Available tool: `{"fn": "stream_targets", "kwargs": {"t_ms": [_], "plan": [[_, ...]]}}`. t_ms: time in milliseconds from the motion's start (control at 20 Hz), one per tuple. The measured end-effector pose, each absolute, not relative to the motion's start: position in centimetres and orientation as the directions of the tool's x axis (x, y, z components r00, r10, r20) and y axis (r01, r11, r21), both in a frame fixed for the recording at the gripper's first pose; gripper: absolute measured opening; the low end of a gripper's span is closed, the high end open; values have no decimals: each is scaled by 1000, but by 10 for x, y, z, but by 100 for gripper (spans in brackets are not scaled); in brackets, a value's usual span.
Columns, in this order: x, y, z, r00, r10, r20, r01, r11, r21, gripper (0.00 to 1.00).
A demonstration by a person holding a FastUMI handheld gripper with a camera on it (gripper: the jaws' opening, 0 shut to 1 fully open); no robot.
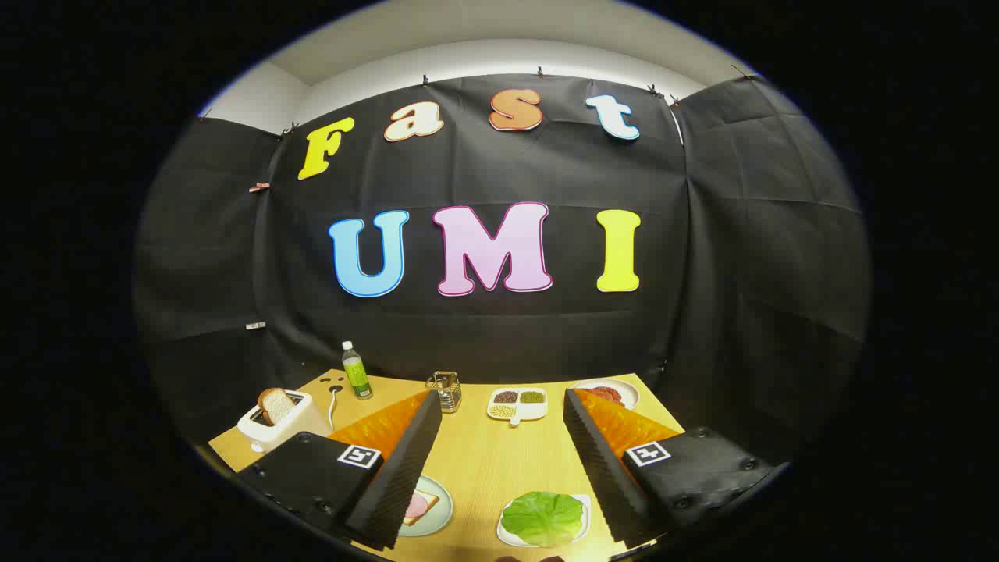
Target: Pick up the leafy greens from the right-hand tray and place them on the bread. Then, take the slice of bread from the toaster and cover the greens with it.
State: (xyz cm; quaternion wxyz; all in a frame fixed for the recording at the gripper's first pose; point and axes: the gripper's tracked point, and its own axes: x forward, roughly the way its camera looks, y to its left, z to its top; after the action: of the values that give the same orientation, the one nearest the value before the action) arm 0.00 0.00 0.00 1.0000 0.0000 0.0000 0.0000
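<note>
Gripper (499,460) fingers spread wide apart, nothing between the pads, hanging above the wooden table (484,460). Leafy greens (544,517) sit on a small white tray (581,532) low between the fingers, nearer the right finger, not touched by either. Left of that, a round pale plate (434,511) with bread and a pink slice on it (418,506), partly hidden behind the left finger (398,468). White toaster (282,425) stands beyond the left finger on the table's left side, one bread slice (275,404) sticking up out of the slot, tilted a bit; its cord (334,406) runs back toward the wall. Behind the toaster near the wall: a clear bottle with green label (357,370), upright. Between the fingertips further out: a small metal wire holder (445,390) just past the left fingertip, and a white four-compartment dish (517,404) with different grains or beans in each section. Just past the right fingertip, a white plate with red food (609,393), partly hidden by the right finger (601,460); can't tell what the food is. Path from fingers down to the greens looks unobstructed. Table is light wood grain, pushed against the black cloth booth wall (741,234); cloth is clipped along the top, white wall and ceiling (499,47) show above it.
</note>
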Motion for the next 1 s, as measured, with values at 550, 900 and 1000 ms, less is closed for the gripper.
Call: {"fn": "stream_targets", "kwargs": {"t_ms": [550,900,1000], "plan": [[12,-11,-7,1000,0,-28,-1,1000,-12,98],[18,-18,-19,998,2,-65,-3,1000,-18,98],[20,-20,-23,997,4,-74,-5,1000,-22,98]]}}
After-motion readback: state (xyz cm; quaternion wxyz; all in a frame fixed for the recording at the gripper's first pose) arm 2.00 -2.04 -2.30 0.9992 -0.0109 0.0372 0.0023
